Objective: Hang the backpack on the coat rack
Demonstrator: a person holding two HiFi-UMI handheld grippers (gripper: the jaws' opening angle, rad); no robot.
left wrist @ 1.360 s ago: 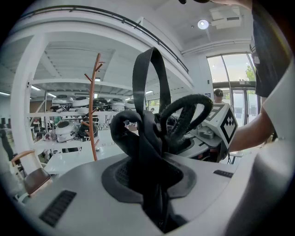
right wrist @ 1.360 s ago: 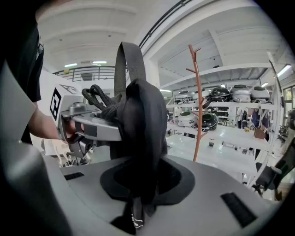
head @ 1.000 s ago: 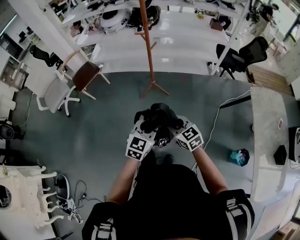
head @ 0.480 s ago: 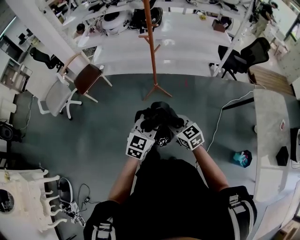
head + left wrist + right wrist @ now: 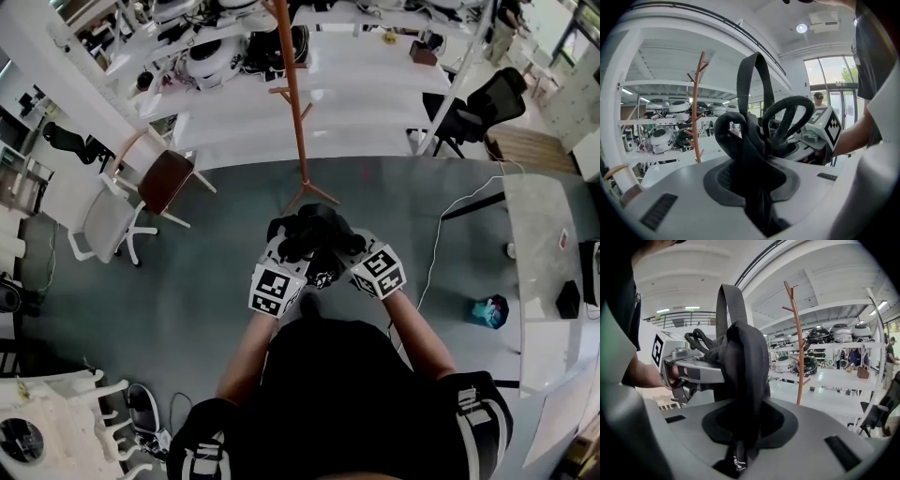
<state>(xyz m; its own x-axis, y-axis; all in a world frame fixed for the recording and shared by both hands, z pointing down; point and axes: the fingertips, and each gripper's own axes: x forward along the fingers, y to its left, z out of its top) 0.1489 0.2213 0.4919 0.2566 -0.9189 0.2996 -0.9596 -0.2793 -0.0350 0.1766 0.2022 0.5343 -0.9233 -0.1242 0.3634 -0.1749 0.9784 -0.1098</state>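
- Open-plan lab or office workspace.
- Long white tabletops (image 5: 323, 111) in rows, loaded with equipment.
- Helmet-like rounded units (image 5: 208, 58) on them.
- Black swivel chair (image 5: 487, 98), white chair (image 5: 98, 220), brown-seated chair (image 5: 167, 176).
- Orange coat rack (image 5: 292, 103).
- Grey floor (image 5: 187, 281) with a loose cable (image 5: 439, 246).

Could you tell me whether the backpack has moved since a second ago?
Yes: the backpack has moved toward the coat rack; the gap to its feet has narrowed in the head view.

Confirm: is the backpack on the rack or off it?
Off. The left hand-held gripper and right hand-held gripper each clamp the backpack; the rack stands apart, ahead.
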